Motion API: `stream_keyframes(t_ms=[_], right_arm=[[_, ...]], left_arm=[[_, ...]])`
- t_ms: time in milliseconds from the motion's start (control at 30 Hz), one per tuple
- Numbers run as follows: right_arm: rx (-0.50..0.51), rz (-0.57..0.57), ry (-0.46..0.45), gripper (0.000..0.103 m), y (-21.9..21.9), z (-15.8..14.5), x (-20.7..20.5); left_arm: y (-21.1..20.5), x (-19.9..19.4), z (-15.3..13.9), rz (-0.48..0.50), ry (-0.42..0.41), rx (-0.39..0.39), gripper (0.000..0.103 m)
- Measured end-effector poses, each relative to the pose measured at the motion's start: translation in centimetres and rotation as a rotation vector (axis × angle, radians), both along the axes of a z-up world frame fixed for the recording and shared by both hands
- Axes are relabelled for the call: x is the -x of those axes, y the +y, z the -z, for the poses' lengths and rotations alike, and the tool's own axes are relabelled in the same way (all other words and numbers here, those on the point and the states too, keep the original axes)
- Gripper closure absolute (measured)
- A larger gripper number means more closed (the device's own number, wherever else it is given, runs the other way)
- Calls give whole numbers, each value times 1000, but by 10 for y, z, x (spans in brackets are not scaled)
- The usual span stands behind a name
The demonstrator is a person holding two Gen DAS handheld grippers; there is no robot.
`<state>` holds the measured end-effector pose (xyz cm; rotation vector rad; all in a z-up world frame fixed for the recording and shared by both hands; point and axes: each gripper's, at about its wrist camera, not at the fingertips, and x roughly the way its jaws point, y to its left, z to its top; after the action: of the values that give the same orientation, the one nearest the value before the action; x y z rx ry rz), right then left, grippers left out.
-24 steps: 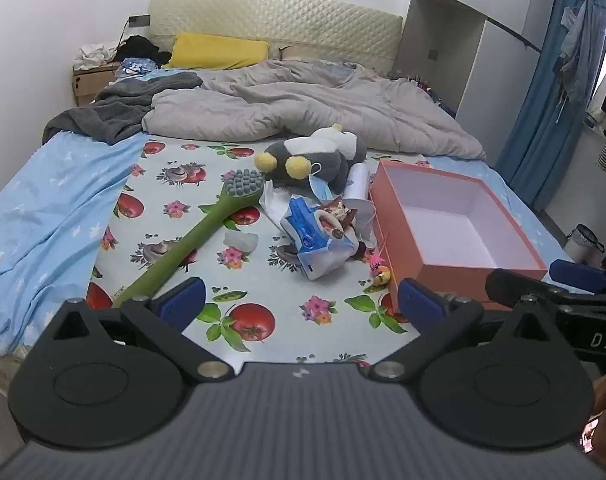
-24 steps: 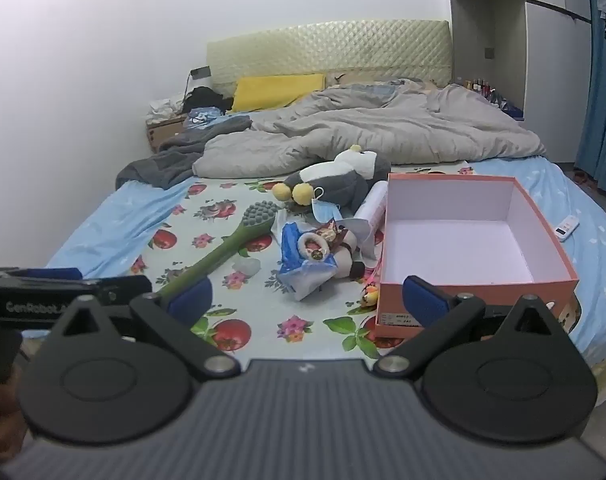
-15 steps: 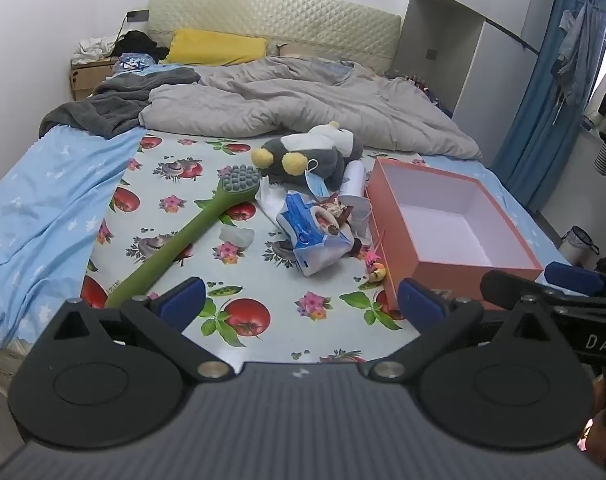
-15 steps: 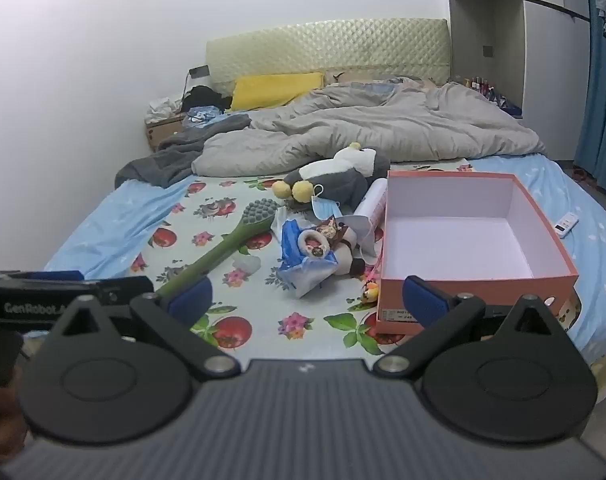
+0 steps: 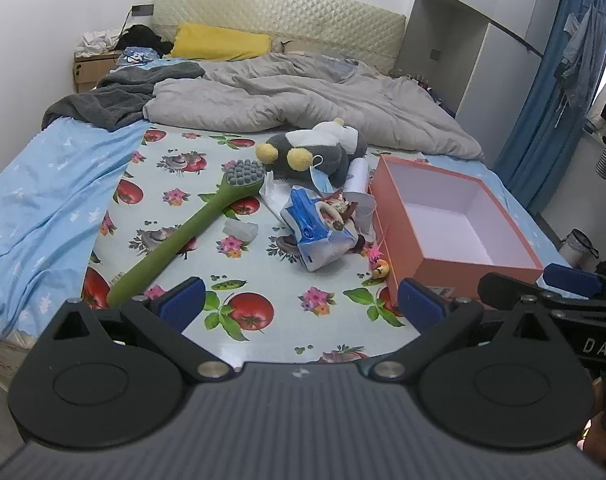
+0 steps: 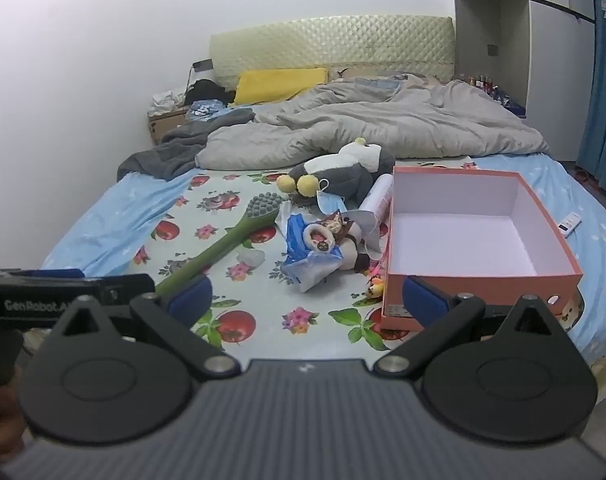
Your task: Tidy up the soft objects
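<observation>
A grey-and-white plush toy (image 5: 323, 150) with yellow feet lies on the fruit-print cloth (image 5: 191, 208); it also shows in the right wrist view (image 6: 343, 172). In front of it lie a blue-and-white soft pack (image 5: 315, 236) with a small doll (image 6: 331, 232), a face mask (image 6: 331, 202) and a white tube (image 6: 377, 200). A long green brush (image 5: 191, 232) lies to the left. An empty orange box (image 5: 455, 216) stands open on the right (image 6: 475, 236). My left gripper (image 5: 301, 304) and right gripper (image 6: 305, 298) are open, empty, at the bed's near edge.
A rumpled grey duvet (image 5: 303, 100), a dark grey blanket (image 5: 115, 96) and a yellow pillow (image 5: 219, 42) fill the bed's far half. A blue sheet (image 5: 35, 192) hangs left. A white remote (image 6: 569, 224) lies right of the box. Blue curtains (image 5: 551, 92) hang right.
Both views have shifted slightly; the bed items sit a little lower and nearer in the left wrist view. Nothing on the bed has moved and both grippers stay open.
</observation>
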<state>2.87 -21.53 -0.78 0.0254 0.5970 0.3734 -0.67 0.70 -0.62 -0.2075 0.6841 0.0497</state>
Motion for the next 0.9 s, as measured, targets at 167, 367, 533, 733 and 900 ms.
stream_keyframes(t_ms=[167, 367, 533, 733, 900], right_arm=[[0, 13, 0, 0, 1, 3, 2], [4, 8, -1, 0, 2, 3, 3], [4, 10, 3, 0, 2, 3, 4], [5, 8, 4, 0, 3, 3, 4], [5, 8, 6, 0, 2, 3, 3]], left_arm=[[2, 0, 1, -1, 2, 0, 0], [3, 1, 3, -6, -3, -4, 0], [2, 2, 3, -2, -1, -4, 0], [1, 2, 3, -2, -1, -4, 0], [0, 2, 2, -2, 1, -5, 0]])
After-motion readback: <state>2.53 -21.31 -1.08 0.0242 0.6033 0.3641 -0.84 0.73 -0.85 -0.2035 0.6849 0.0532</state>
